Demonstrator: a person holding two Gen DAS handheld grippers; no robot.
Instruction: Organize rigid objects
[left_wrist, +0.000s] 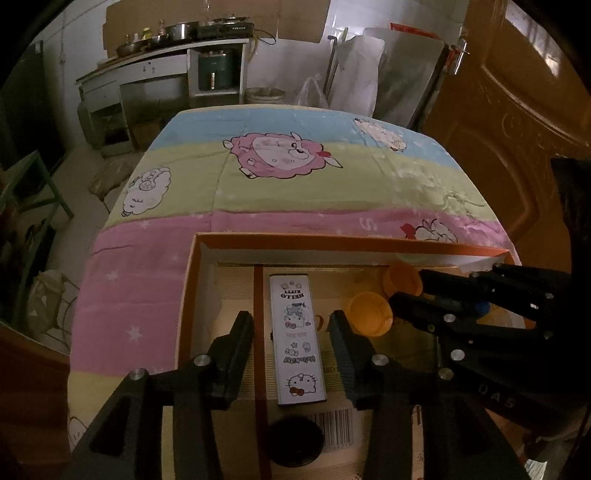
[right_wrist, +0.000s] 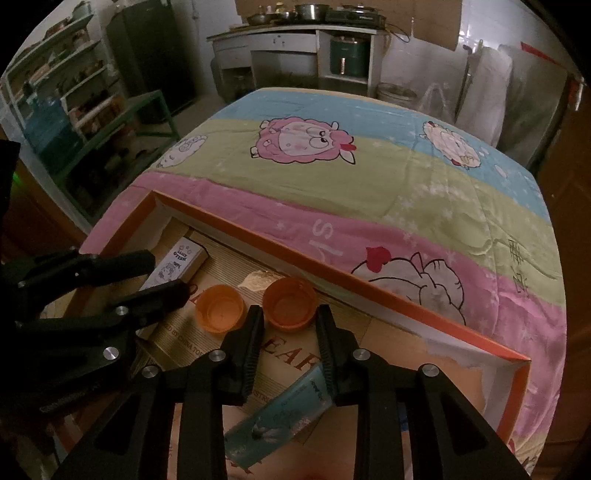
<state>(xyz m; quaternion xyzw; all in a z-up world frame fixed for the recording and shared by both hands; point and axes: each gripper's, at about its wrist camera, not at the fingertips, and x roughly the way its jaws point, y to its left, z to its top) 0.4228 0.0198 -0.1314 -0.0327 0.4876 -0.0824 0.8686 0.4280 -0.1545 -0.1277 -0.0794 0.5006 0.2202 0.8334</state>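
Observation:
An orange-rimmed cardboard box lies on a cartoon-sheep quilt. Inside it lie a white Hello Kitty box, two orange caps, a black round lid and a teal tube. My left gripper is open, its fingers either side of the Hello Kitty box, above it. My right gripper is open just behind the right orange cap; the other cap is to its left. The Hello Kitty box shows in the right wrist view too.
The quilt covers the whole table beyond the box. A brown door stands at the right. A kitchen counter with pots is at the back. Shelves and a green frame stand at the left.

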